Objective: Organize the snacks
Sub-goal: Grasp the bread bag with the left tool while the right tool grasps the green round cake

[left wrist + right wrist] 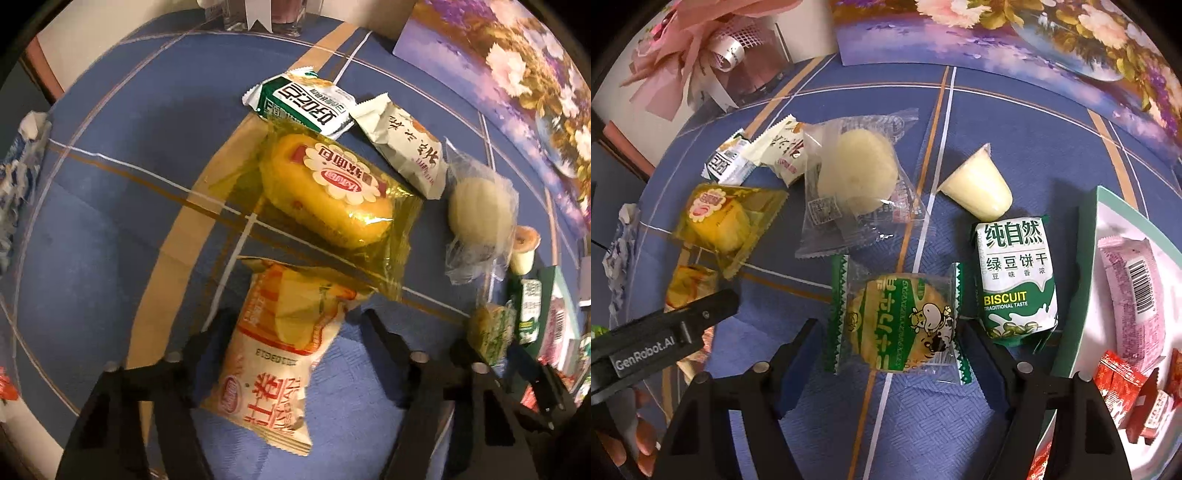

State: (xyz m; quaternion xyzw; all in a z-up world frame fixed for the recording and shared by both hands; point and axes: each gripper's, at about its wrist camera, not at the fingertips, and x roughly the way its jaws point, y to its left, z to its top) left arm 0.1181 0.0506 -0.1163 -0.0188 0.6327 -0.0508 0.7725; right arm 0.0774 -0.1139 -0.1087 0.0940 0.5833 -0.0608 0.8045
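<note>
Snacks lie on a blue tablecloth [110, 221]. My left gripper [295, 325] is open, its fingers on either side of an orange-and-white chip packet [273, 354]. Beyond it lie a yellow soft-bread pack [325, 192], a green-and-white packet [303, 103], a cream packet [406, 147] and a clear-wrapped round bun [480, 214]. My right gripper [886, 332] is open around a green-edged clear cracker packet [897, 321]. Next to it stand a green biscuit pack [1015, 280] and a pale jelly cup [979, 188]. The left gripper body [665, 339] shows in the right wrist view.
A white box with a green rim [1086, 280] at the right holds a pink packet [1130, 295] and red packets [1123, 384]. A floral picture [1034, 37] and a pink bouquet [694, 48] stand at the back. Crumpled blue-white wrapping [18, 177] lies at the left.
</note>
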